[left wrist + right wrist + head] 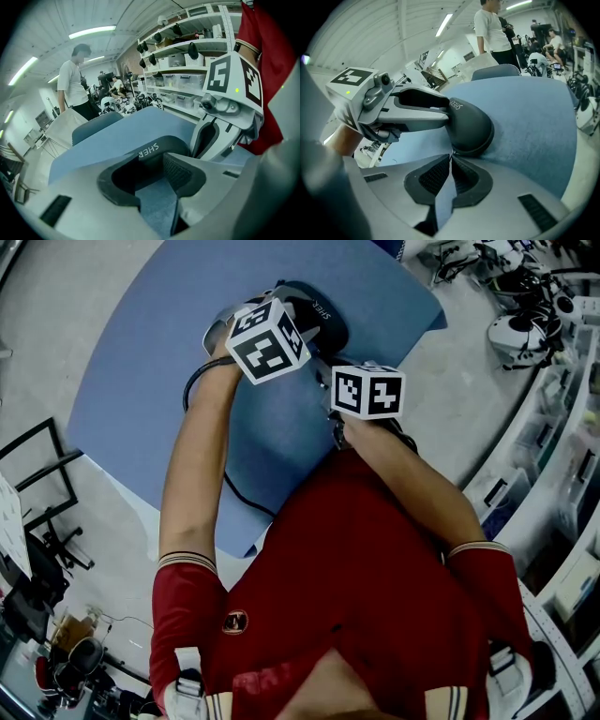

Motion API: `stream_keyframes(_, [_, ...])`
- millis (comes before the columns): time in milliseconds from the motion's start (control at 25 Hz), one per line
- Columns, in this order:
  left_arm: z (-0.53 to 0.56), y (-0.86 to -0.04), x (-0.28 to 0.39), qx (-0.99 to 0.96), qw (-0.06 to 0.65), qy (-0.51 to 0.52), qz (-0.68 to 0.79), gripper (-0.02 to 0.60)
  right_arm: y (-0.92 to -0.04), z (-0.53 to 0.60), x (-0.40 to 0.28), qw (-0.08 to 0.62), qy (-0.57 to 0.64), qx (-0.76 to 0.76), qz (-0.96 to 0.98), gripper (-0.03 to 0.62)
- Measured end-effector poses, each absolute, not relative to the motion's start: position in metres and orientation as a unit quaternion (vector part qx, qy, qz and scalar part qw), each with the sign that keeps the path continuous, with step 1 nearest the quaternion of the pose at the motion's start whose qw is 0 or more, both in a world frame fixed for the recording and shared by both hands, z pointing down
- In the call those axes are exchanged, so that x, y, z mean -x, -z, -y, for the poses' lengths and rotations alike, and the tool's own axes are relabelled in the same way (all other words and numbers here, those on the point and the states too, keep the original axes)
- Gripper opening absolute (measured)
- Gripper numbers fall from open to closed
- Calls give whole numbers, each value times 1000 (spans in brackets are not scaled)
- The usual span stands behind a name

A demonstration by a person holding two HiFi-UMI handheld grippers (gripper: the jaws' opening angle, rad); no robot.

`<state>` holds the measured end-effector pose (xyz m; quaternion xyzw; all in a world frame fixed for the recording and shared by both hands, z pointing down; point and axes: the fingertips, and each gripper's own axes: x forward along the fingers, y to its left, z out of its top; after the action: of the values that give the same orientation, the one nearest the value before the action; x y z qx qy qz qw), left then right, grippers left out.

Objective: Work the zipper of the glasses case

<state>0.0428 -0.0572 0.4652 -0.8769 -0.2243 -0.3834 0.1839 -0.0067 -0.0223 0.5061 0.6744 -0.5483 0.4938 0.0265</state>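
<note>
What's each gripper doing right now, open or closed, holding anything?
Left gripper: closed on the glasses case.
Right gripper: closed, tips at the case's edge; whether they pinch anything is too small to tell.

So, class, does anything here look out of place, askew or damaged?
Nothing stands out. The glasses case rests on the blue mat with no damage showing. The left claw grips one end, and the right claw is shut at its rim.

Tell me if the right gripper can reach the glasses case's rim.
Probably yes: the right gripper, shut, has its tips right at the rim of the glasses case, nothing between; the left gripper comes in from the side.
</note>
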Motion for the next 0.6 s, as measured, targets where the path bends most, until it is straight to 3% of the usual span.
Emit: stream_keyframes(600, [46, -451, -30, 919, 157, 320, 170, 156, -506, -11, 8, 130, -433, -664, 596, 37])
